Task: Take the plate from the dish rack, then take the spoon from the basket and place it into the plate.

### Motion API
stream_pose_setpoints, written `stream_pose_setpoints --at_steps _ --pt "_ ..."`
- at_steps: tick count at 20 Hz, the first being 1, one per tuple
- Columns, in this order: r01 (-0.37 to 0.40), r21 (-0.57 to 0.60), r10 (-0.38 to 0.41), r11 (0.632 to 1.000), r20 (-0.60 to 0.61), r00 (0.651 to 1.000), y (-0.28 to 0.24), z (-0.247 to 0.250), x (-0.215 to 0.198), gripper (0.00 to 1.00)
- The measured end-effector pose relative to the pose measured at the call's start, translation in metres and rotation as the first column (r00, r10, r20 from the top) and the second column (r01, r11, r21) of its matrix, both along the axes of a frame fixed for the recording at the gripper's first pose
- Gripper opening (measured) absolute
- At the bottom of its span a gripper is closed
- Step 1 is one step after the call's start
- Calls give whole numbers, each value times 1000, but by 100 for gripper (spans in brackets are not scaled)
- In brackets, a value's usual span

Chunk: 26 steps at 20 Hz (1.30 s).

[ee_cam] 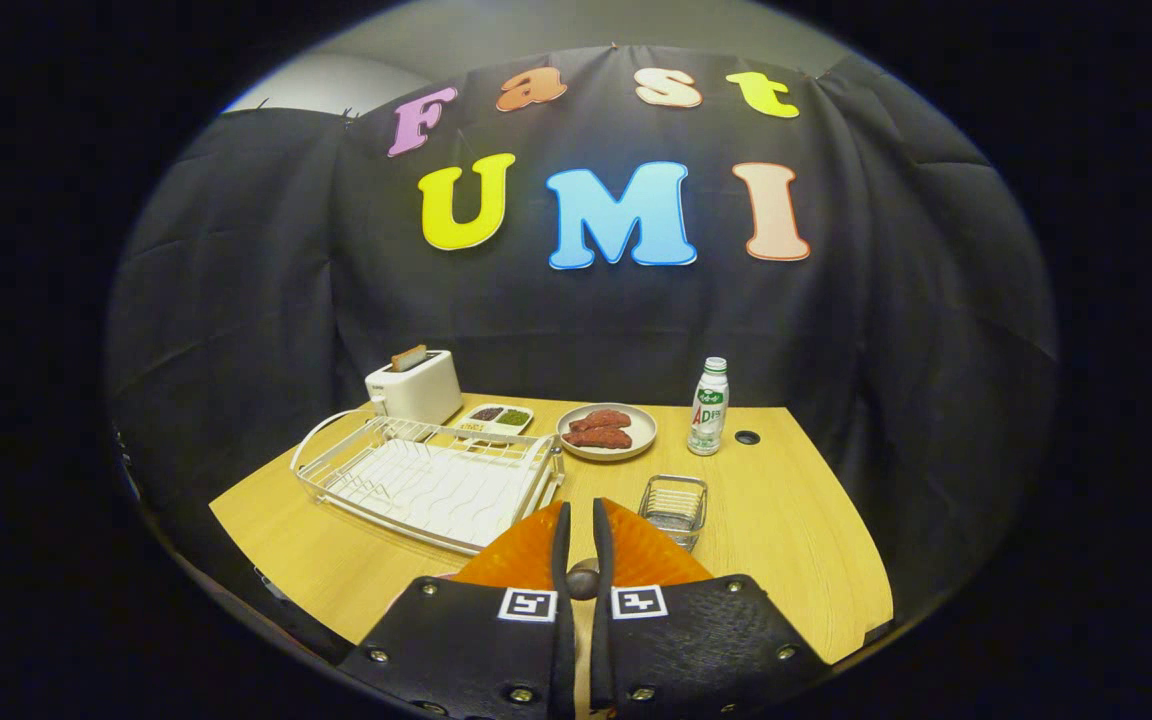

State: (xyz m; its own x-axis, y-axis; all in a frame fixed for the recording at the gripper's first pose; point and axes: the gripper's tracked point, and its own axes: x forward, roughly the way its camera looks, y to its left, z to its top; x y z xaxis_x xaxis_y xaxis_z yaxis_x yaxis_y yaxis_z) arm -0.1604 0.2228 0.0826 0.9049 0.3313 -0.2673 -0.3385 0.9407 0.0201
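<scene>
With the fingers nearly closed, the gripper (581, 520) hangs low over the near part of the wooden table (796, 520), only a narrow slit left between the two fingers. A dark rounded thing sits in that slit near their base; it looks like the spoon (582, 578), most likely its handle end, and both fingers appear to press on it. Bowl end is hidden, so cannot confirm the whole shape.

Directly under and just ahead of the fingers lies the orange plate (648, 548), flat on the table; its ribbed rim fans out on both sides of the fingers. Spoon is above the plate, whether it touches the plate I cannot tell.

Left of the plate, touching or just beside its rim, stands the white wire dish rack (431, 478), no dishes in its slots. Just right of the fingertips, beside the plate's far edge, is the small clear basket (674, 508); contents hard to make out.

Beyond the rack:
- white toaster (416, 388) at the back left corner, a slice of bread (408, 357) sticking up from a slot
- small two-part dish (496, 417) with dark and green fillings, just right of the toaster
- beige plate (607, 431) with two reddish pieces on it, mid-table
- small white bottle (709, 407) with green label, upright, right of that beige plate
- dark round hole (747, 437) in the tabletop just beside the bottle
</scene>
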Motion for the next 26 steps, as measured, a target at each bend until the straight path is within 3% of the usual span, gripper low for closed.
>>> stream_pose_setpoints --at_steps 11,21,23,26 --pt "-208 -35 199 977 -180 963 76 -59 -26 6" --pt "-352 -29 335 936 -236 912 129 -77 -35 6" --pt "-375 -26 356 927 -260 898 134 -81 -38 10" --pt "-348 -37 331 937 -229 915 129 -72 -28 20"
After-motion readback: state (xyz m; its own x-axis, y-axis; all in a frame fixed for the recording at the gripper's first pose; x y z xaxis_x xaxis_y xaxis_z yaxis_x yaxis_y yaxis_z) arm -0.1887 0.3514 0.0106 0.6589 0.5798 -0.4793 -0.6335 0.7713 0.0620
